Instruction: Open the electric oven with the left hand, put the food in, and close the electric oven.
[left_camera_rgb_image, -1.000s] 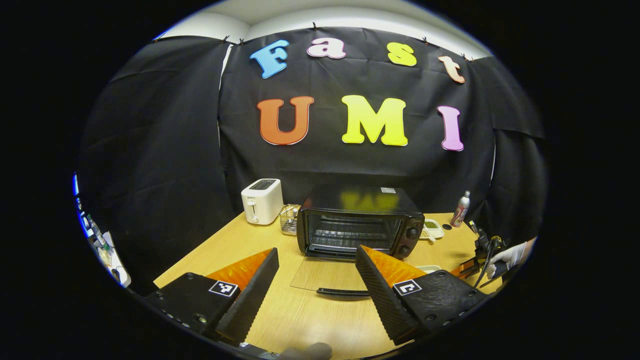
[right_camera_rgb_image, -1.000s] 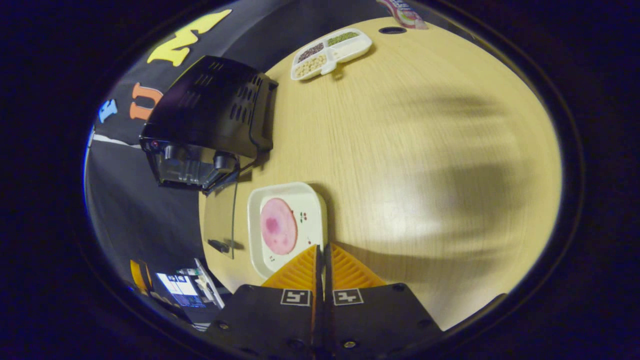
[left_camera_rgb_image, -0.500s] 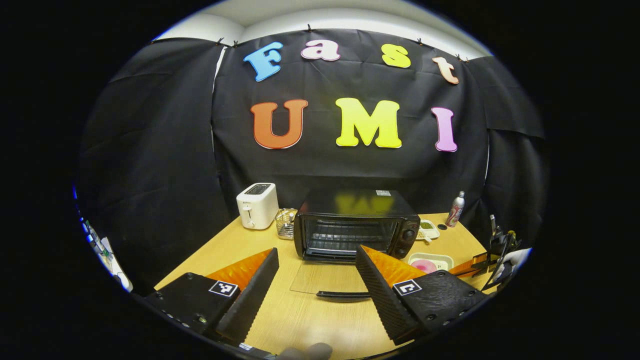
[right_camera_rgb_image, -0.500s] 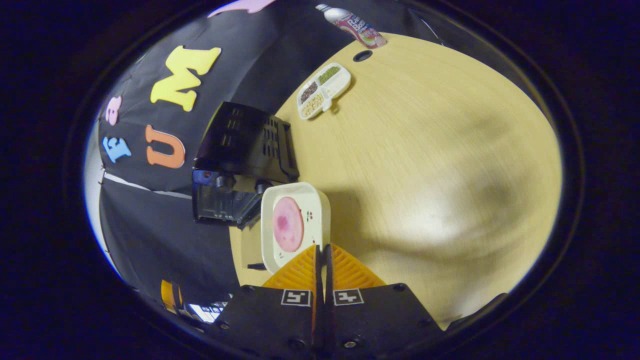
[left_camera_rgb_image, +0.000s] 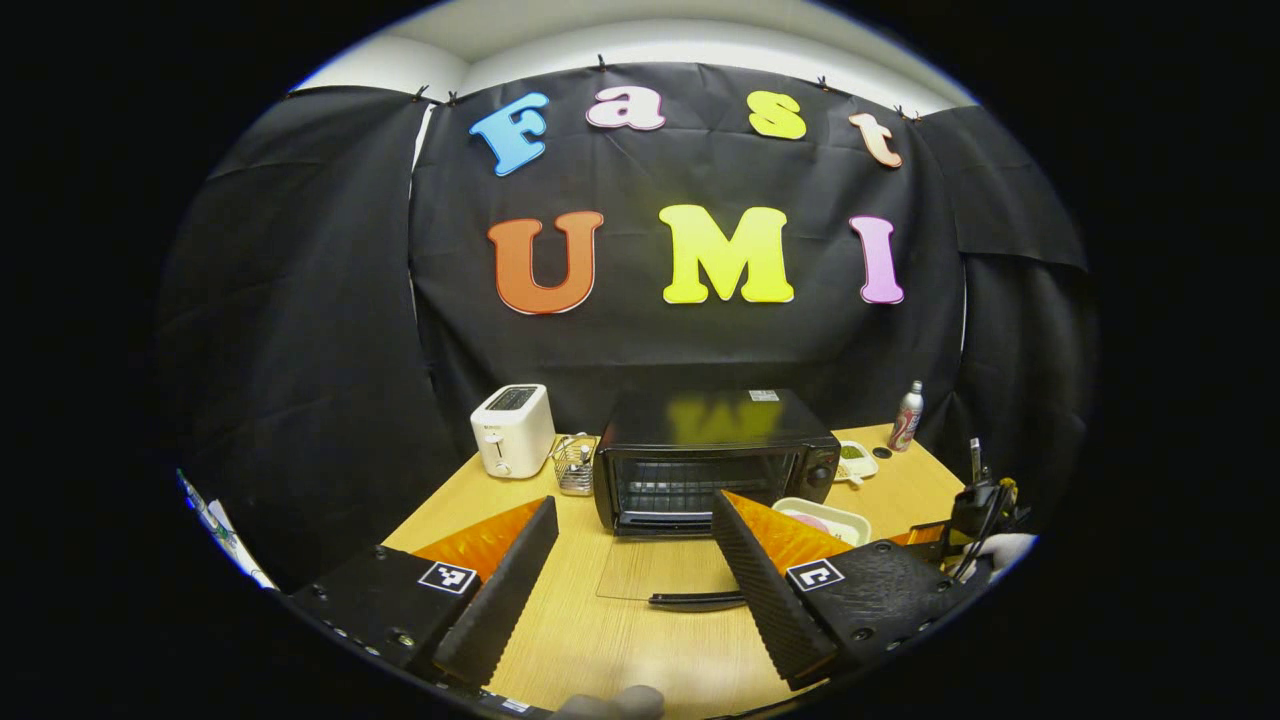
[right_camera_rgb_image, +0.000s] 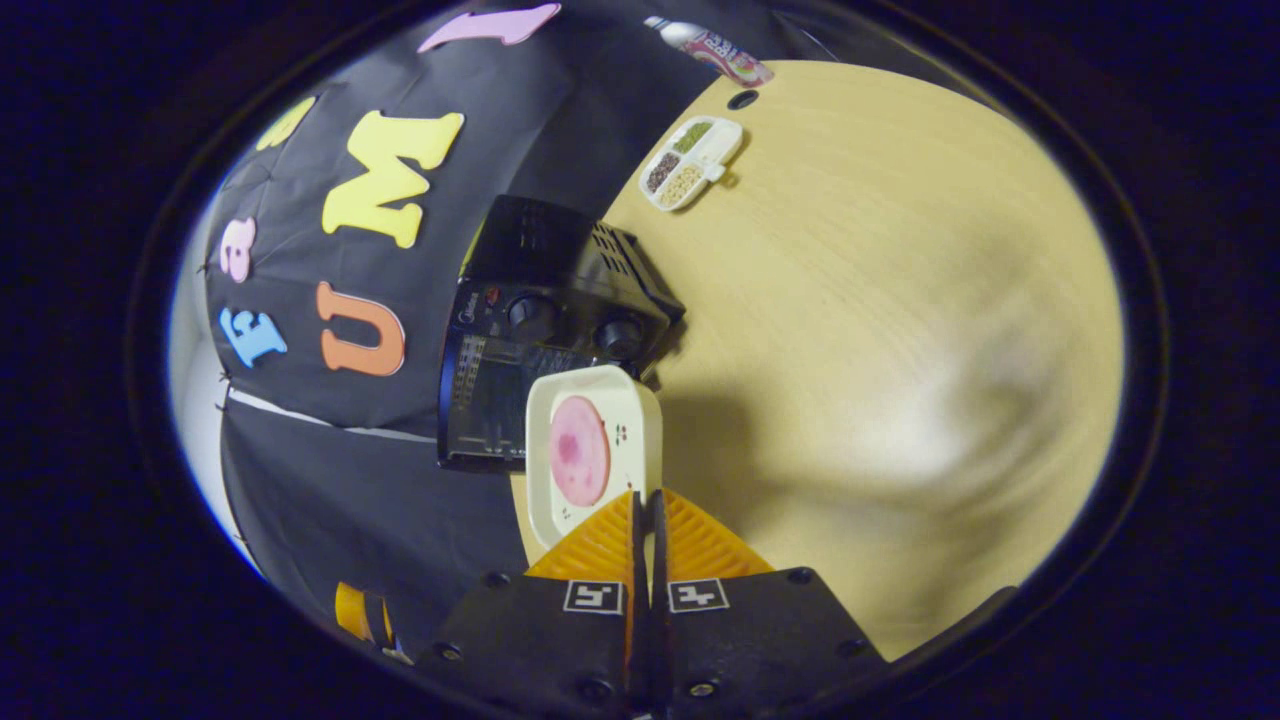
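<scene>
White square plate of pink ham (right_camera_rgb_image: 592, 450) has lifted toward black oven (right_camera_rgb_image: 540, 330) | right gripper (right_camera_rgb_image: 645, 510) pinches its rim; left gripper (left_camera_rgb_image: 640, 560) gapes idle | keep it level, clear the dropped glass door (left_camera_rgb_image: 665, 568).

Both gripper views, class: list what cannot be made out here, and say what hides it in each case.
- Left gripper view: the plate is partly hidden behind the left gripper's finger.
- Right gripper view: the plate's near rim is covered by the right gripper; the oven cavity is partly blocked by the plate.
- Divided tray: contents too small to identify.

White toaster (left_camera_rgb_image: 512, 430), wire basket (left_camera_rgb_image: 575, 465), bottle (left_camera_rgb_image: 907, 416), sectioned dish of beans (right_camera_rgb_image: 692, 163), wooden table (right_camera_rgb_image: 880, 330)
</scene>
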